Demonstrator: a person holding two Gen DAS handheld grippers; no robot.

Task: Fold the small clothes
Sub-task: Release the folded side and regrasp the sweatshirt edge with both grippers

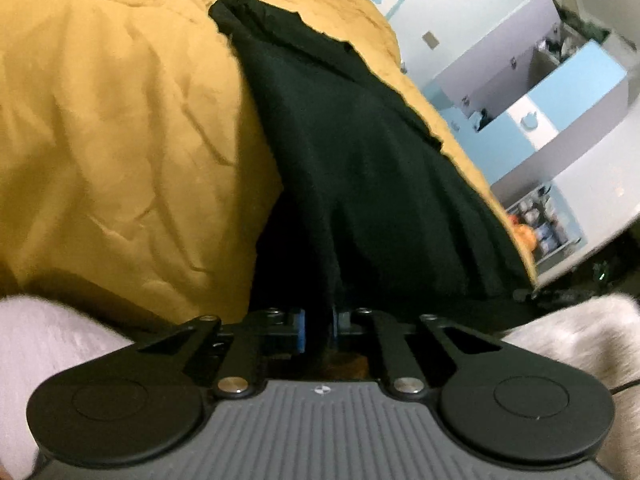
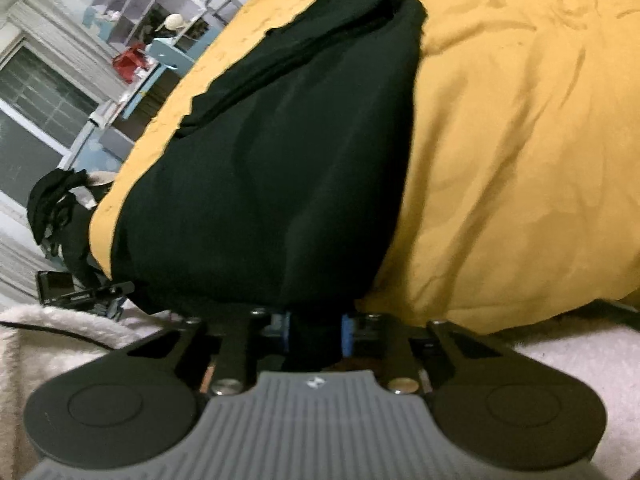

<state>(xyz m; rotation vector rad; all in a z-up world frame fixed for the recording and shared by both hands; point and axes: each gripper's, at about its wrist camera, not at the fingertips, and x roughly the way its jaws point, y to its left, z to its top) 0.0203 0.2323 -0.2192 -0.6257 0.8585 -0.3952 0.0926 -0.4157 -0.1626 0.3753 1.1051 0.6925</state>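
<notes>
Closest to me in the left wrist view, my left gripper [image 1: 319,322] has its blue pads drawn together on the near hem of the black garment [image 1: 360,152], and I can see a tuck of dark cloth rising straight out of the narrow gap between them. The right wrist view shows the same on the other side: my right gripper [image 2: 315,330] is clamped on a bunch of that black garment [image 2: 272,168], the fabric filling the slot between its pads. So I judge both near corners to be in hand, which is the start of a fold rather than the end of one. Beyond the pads the garment lies stretched away from me along the mustard-yellow bedcover [image 1: 120,120], close to the bed's edge, mostly flat with soft ridges. At its far end I can make out overlapping layers and a ragged edge, possibly sleeves or a side already turned in, though the cloth is too dark to be sure. What I believe remains is to carry the near edge over to the far one, lay it down, let go, and perhaps fold again. Farther off stand the pale blue shelves [image 1: 560,92] against the wall, which play no part here.
</notes>
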